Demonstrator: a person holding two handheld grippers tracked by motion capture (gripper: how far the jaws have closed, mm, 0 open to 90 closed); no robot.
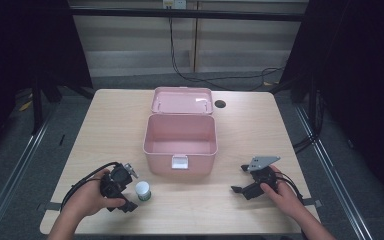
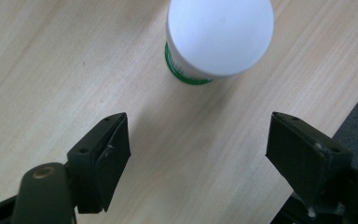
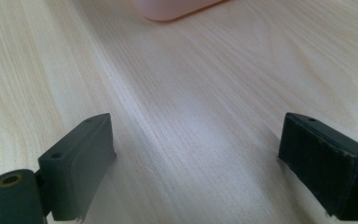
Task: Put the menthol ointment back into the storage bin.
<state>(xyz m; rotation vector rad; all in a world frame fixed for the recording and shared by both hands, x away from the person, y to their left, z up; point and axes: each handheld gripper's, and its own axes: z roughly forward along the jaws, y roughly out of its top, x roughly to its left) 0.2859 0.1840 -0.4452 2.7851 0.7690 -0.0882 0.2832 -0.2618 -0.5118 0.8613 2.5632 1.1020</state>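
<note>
**A:** How much room is there around the pink box [image 1: 180, 145]?

**B:** Bare wood of the table [image 1: 115, 115] lies left, right and in front of the box. The box stands open, its lid [image 1: 182, 100] tipped back towards the table's far edge. A round hole [image 1: 220, 104] sits just right of the lid.

**A:** What is hard to make out?

**B:** In the right gripper view, the box is cut off at the top, leaving just a rounded pink corner [image 3: 177, 8]. In the left gripper view, the jar's green-banded side is mostly hidden under its white cap.

**A:** Where is the small jar [image 1: 143, 190]?

**B:** In front of the box's left corner, upright, near the table's front edge. The left gripper [image 1: 119, 186] is just left of it; the jar [image 2: 219, 39] stands ahead of the jaws, which are spread, touching nothing.

**A:** And the other?

**B:** The right gripper [image 1: 244, 179] rests right of the box's front, jaws wide and empty over bare wood.
</note>
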